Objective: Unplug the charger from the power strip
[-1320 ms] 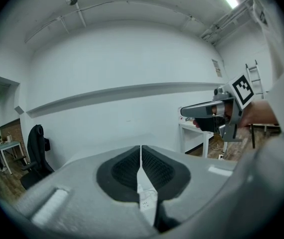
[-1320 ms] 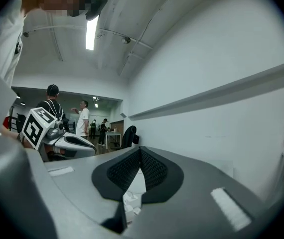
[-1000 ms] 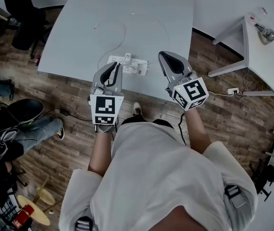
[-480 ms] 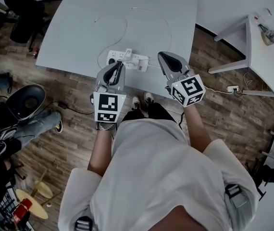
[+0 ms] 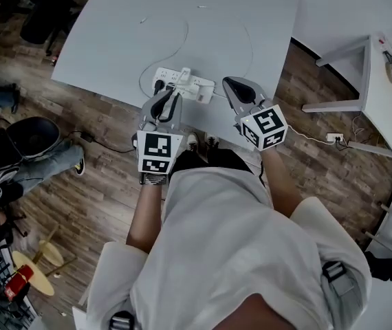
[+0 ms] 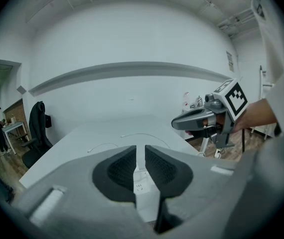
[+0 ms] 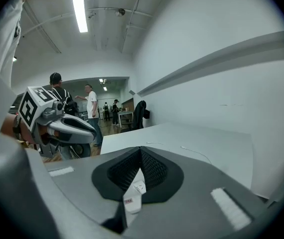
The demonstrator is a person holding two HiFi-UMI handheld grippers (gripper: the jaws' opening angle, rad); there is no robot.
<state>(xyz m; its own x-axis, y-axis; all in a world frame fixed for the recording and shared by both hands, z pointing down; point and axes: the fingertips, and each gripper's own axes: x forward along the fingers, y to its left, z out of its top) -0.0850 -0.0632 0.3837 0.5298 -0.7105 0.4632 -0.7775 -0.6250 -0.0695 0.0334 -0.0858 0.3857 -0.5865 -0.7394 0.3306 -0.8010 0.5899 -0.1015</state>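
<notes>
The power strip (image 5: pixel 194 88) lies near the bench's (image 5: pixel 251 26) close edge. The charger (image 5: pixel 184 75) seems to be the white block standing up from the strip's middle (the head view is too small to be sure of its shape). Thin white cables (image 5: pixel 143 20) trail away toward 12 o'clock.

The left gripper (image 5: pixel 171 96) hangs just short of the strip, which sits at its 12 o'clock. Its fingers have just been opening and stand parted by a narrow slit, with nothing between them and the strip showing beyond the gap. The right gripper (image 5: pixel 228 83) is near the strip's 3 o'clock end, apart from it, its fingers clenched tip to tip on nothing.

This looks like the approach, with no hold taken yet. One gripper should press the strip flat against the bench, since it is probably light and would otherwise lift along with the plug. The other needs its fingers much wider than that slit so it can straddle the charger body. It should grip low on the sides and draw straight out along the pins without rocking or twisting. The strip lies close to the bench edge, so any sideways drag could pull it off.
</notes>
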